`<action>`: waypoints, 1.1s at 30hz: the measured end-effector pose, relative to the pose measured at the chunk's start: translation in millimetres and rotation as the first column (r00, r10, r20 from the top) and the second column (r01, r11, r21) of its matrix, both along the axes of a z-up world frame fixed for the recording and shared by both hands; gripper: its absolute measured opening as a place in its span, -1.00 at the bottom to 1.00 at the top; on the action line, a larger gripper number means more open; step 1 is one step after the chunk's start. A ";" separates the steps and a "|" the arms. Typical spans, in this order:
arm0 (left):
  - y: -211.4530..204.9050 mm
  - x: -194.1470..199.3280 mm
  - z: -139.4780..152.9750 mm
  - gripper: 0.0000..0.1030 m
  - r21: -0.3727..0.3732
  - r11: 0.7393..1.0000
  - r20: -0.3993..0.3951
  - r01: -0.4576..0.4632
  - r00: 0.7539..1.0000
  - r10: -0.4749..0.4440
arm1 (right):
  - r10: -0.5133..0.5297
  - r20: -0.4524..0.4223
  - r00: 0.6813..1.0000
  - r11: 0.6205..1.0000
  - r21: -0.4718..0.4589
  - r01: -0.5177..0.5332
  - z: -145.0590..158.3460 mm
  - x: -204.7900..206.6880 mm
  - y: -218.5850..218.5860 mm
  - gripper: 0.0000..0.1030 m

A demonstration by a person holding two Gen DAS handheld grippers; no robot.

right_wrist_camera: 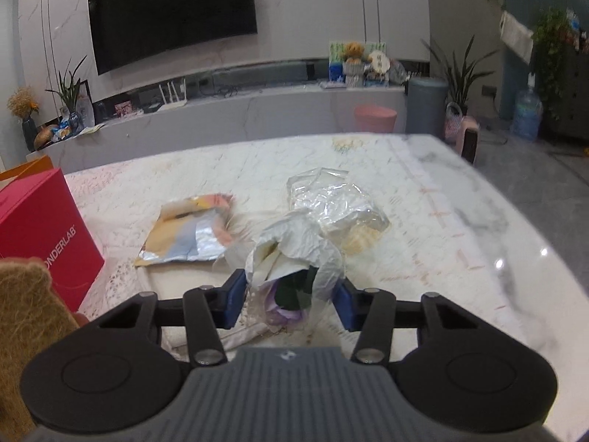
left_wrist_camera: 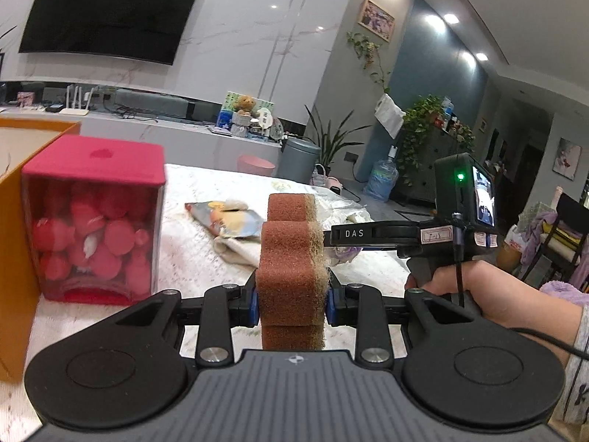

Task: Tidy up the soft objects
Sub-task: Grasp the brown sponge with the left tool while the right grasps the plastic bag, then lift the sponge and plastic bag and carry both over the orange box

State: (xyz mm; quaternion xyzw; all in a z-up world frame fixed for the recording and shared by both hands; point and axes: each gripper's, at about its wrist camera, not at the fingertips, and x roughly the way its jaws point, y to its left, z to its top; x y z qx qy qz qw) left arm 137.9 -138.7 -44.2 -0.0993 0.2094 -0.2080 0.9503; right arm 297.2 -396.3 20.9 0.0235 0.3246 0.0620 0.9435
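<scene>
My left gripper [left_wrist_camera: 292, 304] is shut on a brown sponge [left_wrist_camera: 291, 258] with a tan scouring side, held upright between the blue pads [left_wrist_camera: 254, 304]. The same sponge [right_wrist_camera: 22, 331] shows at the lower left of the right wrist view. My right gripper [right_wrist_camera: 291, 300] has its blue pads [right_wrist_camera: 235, 296] against both sides of a crumpled white paper wrap [right_wrist_camera: 294, 250] with a purple flower [right_wrist_camera: 283, 313] inside, low over the table. In the left wrist view a hand [left_wrist_camera: 452, 287] holds the right gripper's body [left_wrist_camera: 464, 199]; its fingertips are hidden behind the sponge.
A red box [left_wrist_camera: 95, 221] with a clear front holds red plush balls, against an orange box [left_wrist_camera: 14, 228]. On the lace-covered table [right_wrist_camera: 460, 199] lie a foil snack packet [right_wrist_camera: 191, 235] and a crinkled clear bag [right_wrist_camera: 338, 206]. A cream cloth [left_wrist_camera: 239, 250] lies under the packet.
</scene>
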 end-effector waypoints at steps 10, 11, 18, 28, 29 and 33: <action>3.5 45.9 47.9 -0.32 -0.075 0.993 -0.045 0.090 0.995 -0.094 | -0.013 0.050 0.999 1.000 -0.026 0.014 26.2 -14.3 3.7 -0.07; 7.8 51.5 53.3 -0.32 -0.087 0.993 -0.044 0.085 0.995 -0.089 | -0.011 0.055 0.998 0.999 -0.036 0.013 30.4 -15.1 6.3 -0.07; 51.6 87.7 90.0 -0.32 -0.130 0.991 -0.020 0.030 0.999 -0.032 | 0.007 0.129 0.992 0.995 -0.096 0.005 75.7 -18.1 20.7 -0.08; 121.2 103.1 137.3 -0.32 -0.096 0.978 0.032 -0.188 0.981 0.191 | 0.071 0.261 0.963 0.991 -0.130 -0.037 158.3 10.0 81.3 -0.08; 128.7 102.6 140.5 -0.33 -0.096 0.975 0.037 -0.199 0.978 0.204 | 0.077 0.284 0.956 0.992 -0.116 -0.045 167.7 12.3 91.3 -0.08; 159.3 98.4 148.2 -0.33 -0.073 0.964 0.054 -0.255 0.964 0.260 | 0.125 0.334 0.934 0.992 -0.056 -0.113 195.5 20.0 134.6 -0.08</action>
